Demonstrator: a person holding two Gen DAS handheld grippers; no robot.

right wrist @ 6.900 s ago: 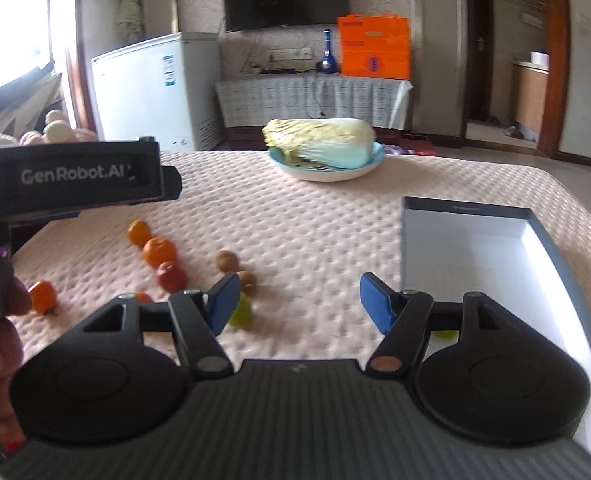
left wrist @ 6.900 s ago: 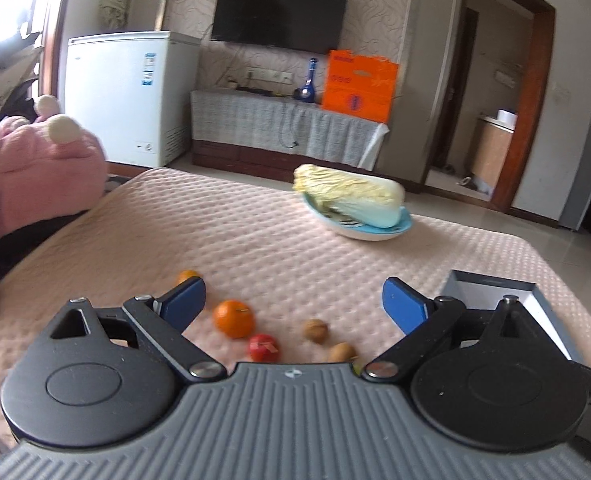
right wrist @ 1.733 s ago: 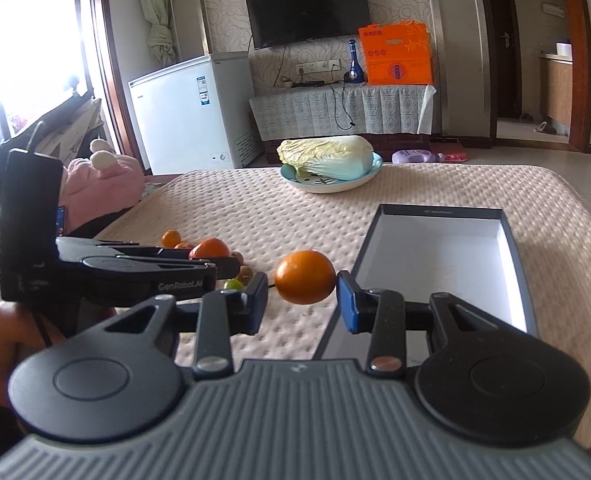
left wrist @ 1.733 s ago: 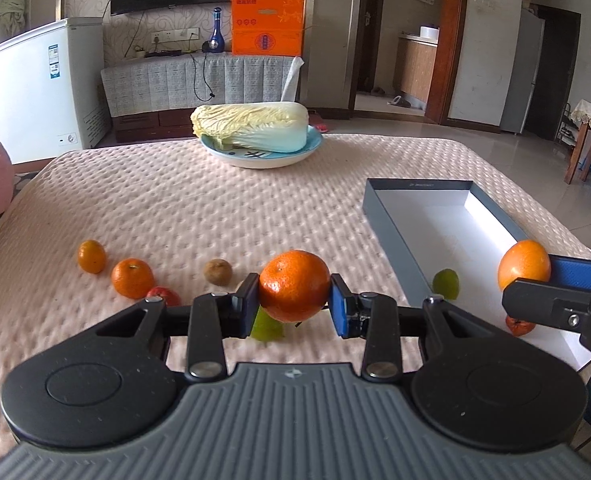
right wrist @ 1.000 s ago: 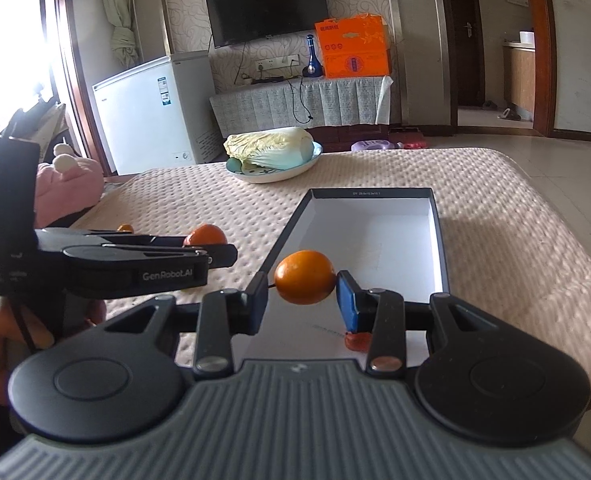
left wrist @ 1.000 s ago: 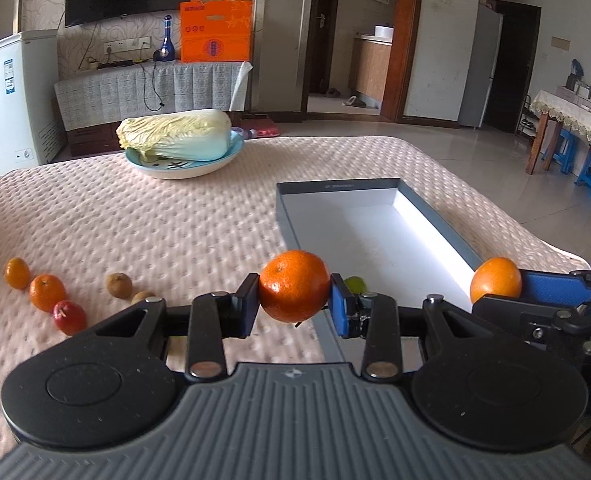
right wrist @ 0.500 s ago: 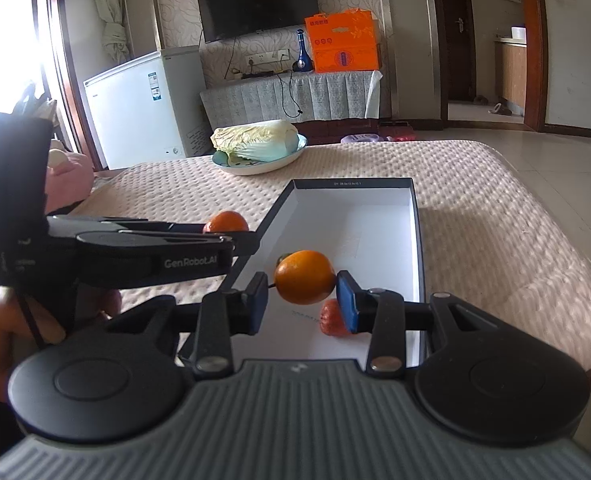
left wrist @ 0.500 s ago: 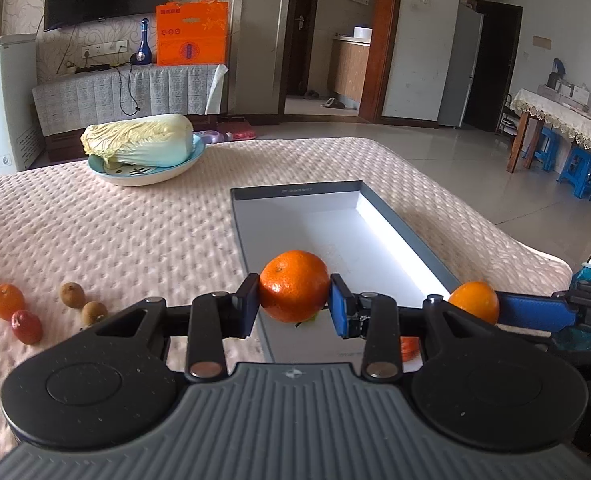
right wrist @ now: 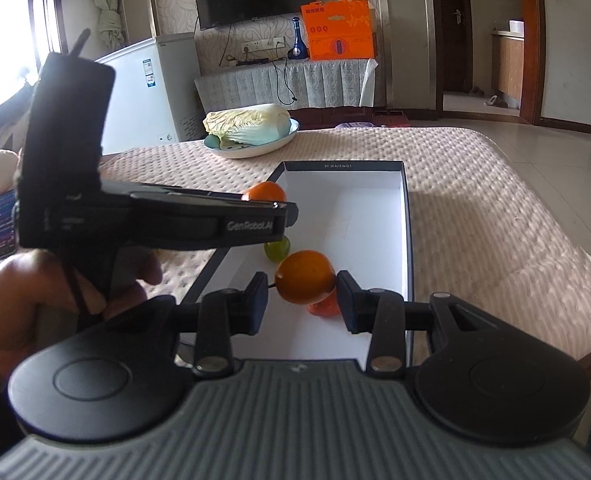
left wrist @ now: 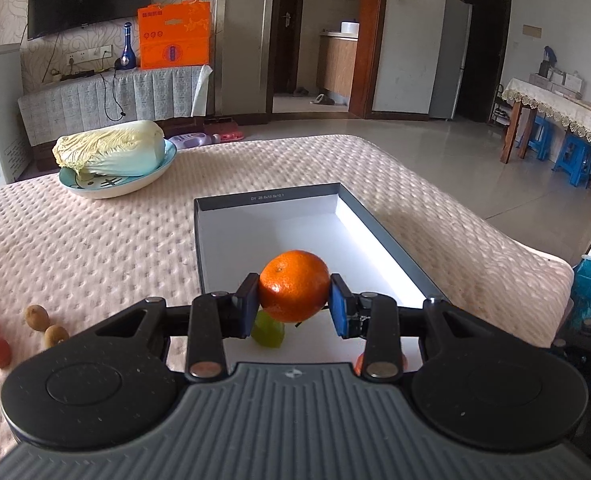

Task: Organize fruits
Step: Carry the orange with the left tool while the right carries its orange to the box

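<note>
Orange tangerine (left wrist: 294,286) clamped between the left gripper (left wrist: 294,307) pads, above the near end of the white-lined box (left wrist: 267,198). Second tangerine (right wrist: 305,277) pinched in the right gripper (right wrist: 302,302), over the box's near end too. Green fruit (right wrist: 277,249) and red fruit (right wrist: 324,307) inside, near edge.

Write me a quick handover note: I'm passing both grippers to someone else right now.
Left gripper: shut on an orange, over the near end of the box.
Right gripper: shut on a second orange, also over the box.
Done: green fruit and a red-orange fruit lie in the box.
Left: release both oranges into the box, then fetch the small fruits on the cloth.
</note>
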